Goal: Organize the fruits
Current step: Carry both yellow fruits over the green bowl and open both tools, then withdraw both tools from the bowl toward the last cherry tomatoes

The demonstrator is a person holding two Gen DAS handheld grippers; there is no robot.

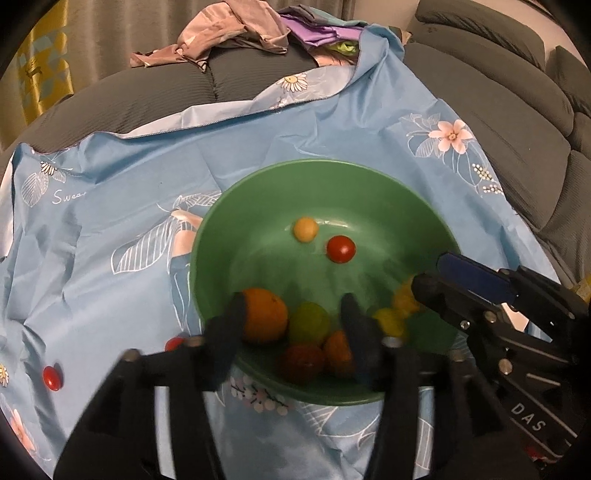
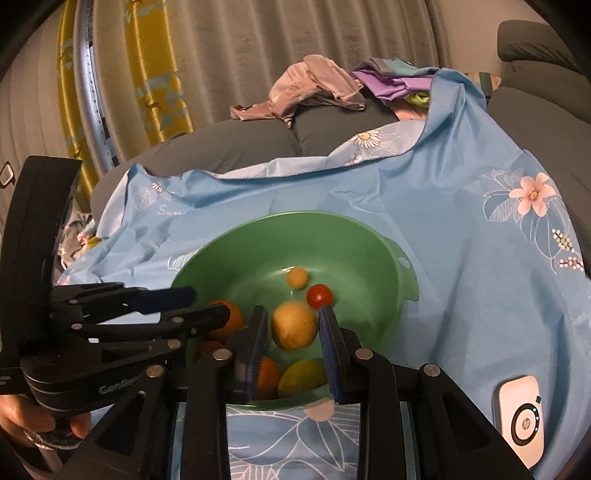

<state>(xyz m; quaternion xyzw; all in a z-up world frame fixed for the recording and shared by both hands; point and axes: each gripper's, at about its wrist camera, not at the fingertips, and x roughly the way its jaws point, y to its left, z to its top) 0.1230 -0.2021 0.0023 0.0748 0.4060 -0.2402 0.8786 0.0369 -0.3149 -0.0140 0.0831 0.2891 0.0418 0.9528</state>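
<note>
A green bowl [image 1: 388, 199] [image 2: 369, 251] stands on a blue floral cloth and holds several fruits: a small yellow one [image 1: 305, 229] [image 2: 297, 277], a red tomato [image 1: 341, 249] [image 2: 319, 295], an orange [image 1: 266, 314] [image 2: 231, 319], and green, red and yellow ones near the front. My left gripper [image 1: 295, 325] is open over the bowl's near rim, empty. My right gripper [image 2: 293, 332] is open above the bowl, with a yellow-orange fruit [image 2: 294, 329] blurred between its fingers and apart from the pads. It also shows in the left wrist view [image 1: 439, 280].
Two red tomatoes [image 1: 52, 377] [image 1: 173, 343] lie on the cloth [image 1: 129, 221] left of the bowl. A white device [image 2: 521, 419] lies on the cloth at the right. Crumpled clothes [image 1: 229, 33] are heaped on the grey sofa [image 1: 517, 122] behind.
</note>
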